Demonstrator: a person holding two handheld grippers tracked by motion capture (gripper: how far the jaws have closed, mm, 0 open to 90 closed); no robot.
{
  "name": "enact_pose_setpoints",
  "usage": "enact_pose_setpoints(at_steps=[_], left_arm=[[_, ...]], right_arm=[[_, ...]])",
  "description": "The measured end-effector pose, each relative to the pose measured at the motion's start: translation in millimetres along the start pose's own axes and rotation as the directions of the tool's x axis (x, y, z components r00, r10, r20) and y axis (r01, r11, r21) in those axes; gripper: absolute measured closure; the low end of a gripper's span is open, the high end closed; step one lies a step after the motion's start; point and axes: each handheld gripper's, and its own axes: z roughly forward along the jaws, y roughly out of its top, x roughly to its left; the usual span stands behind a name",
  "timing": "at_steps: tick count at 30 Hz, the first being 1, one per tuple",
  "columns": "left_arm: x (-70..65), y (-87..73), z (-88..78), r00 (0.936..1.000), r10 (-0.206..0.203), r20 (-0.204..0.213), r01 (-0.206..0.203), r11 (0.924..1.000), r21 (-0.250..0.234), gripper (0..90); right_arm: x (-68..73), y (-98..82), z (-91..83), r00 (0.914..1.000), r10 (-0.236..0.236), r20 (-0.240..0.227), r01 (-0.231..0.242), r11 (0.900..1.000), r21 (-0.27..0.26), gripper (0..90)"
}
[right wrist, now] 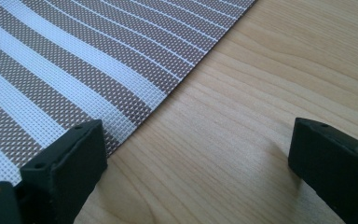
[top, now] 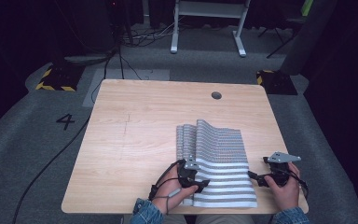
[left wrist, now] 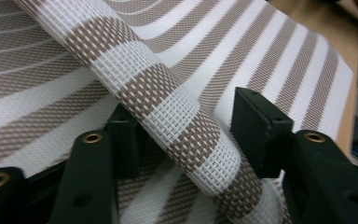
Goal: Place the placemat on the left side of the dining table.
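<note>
A woven placemat (top: 219, 158) with brown and white stripes lies on the near right part of the wooden table (top: 135, 140); its left edge is folded up into a soft roll (left wrist: 168, 112). My left gripper (top: 199, 180) sits at that near left edge. In the left gripper view its jaws (left wrist: 191, 126) straddle the roll, which still looks round and unsqueezed, so the gripper is open. My right gripper (top: 256, 177) rests at the mat's right edge, open. One of its pads (right wrist: 70, 154) sits over the mat's (right wrist: 65, 70) border and the other over bare wood.
A round cable hole (top: 216, 95) is near the table's far edge. The near table edge runs just below both hands. On the grey carpet are cables, a white desk frame (top: 209, 28) and yellow-and-black bases (top: 56, 79).
</note>
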Motion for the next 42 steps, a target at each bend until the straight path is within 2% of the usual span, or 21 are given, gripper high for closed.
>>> enact_pose_setpoints(at_steps=[1,2,3,5,10,12,13,15,17,18,22,26,34,38,42], left_arm=[[-1.5,0.1,1.4,0.9999,0.011,0.008,-0.011,0.9999,0.004,51.5],[-3.1,0.9,1.3,0.9992,0.037,-0.017,-0.037,0.9993,0.012,53.1],[-4.0,1.1,1.9,0.9993,0.037,-0.007,-0.037,0.9992,0.014,58.5],[-4.9,2.1,1.0,0.9983,0.057,-0.016,-0.057,0.9984,0.009,66.9],[-8.0,6.3,-8.2,0.9938,0.100,-0.048,-0.101,0.9944,-0.030,87.1],[-9.4,9.4,-15.2,0.9885,0.136,-0.067,-0.140,0.9887,-0.055,88.3],[-9.4,9.4,-15.2,0.9885,0.136,-0.067,-0.140,0.9887,-0.055,88.4],[-14.8,14.1,-26.4,0.9775,0.186,-0.099,-0.193,0.9787,-0.068,88.4],[-15.3,14.9,-29.6,0.9765,0.190,-0.102,-0.197,0.9776,-0.074,88.4],[-15.4,16.4,-40.6,0.9727,0.202,-0.115,-0.212,0.9734,-0.087,88.5],[-14.7,18.3,-67.3,0.9579,0.239,-0.159,-0.259,0.9577,-0.125,88.5],[-12.8,17.9,-95.5,0.9524,0.241,-0.186,-0.273,0.9477,-0.166,88.5],[-0.2,12.5,-141.3,0.9419,0.218,-0.256,-0.273,0.9402,-0.204,88.5],[6.6,7.7,-156.7,0.9435,0.196,-0.267,-0.257,0.9422,-0.215,88.5],[13.6,0.1,-171.8,0.9503,0.154,-0.270,-0.218,0.9492,-0.226,88.5]], right_arm=[[0.0,0.0,0.0,1.0000,0.000,0.000,0.000,1.000,0.000,4.3],[0.0,0.0,0.0,1.0000,0.000,0.000,0.000,1.000,0.000,4.3],[0.0,0.0,0.0,1.0000,0.000,0.000,0.000,1.000,0.000,4.3],[0.0,0.0,0.0,1.0000,0.000,0.000,0.000,1.000,0.001,4.3],[0.0,0.0,0.0,1.0000,0.000,0.000,0.000,1.000,0.000,4.3],[-0.2,-0.1,0.1,1.0000,-0.004,0.001,0.004,1.000,0.000,4.3],[0.0,-0.1,0.1,1.0000,-0.001,0.001,0.001,1.000,0.001,4.3],[-0.1,-0.1,0.1,1.0000,-0.002,0.001,0.002,1.000,0.002,4.3],[0.0,-0.1,0.1,1.0000,-0.001,0.001,0.001,1.000,0.001,4.3],[-0.1,-0.1,0.1,1.0000,-0.002,0.001,0.002,1.000,0.001,4.3],[0.0,-0.1,0.1,1.0000,-0.001,0.001,0.001,1.000,0.001,4.3],[0.0,-0.1,0.1,1.0000,-0.001,0.001,0.001,1.000,0.001,4.3],[-0.1,0.0,0.1,1.0000,-0.001,0.001,0.001,1.000,0.002,4.3],[-0.1,0.0,0.1,1.0000,-0.002,0.001,0.002,1.000,0.002,4.3],[-0.1,0.0,0.1,1.0000,-0.002,0.001,0.002,1.000,0.002,4.3]])
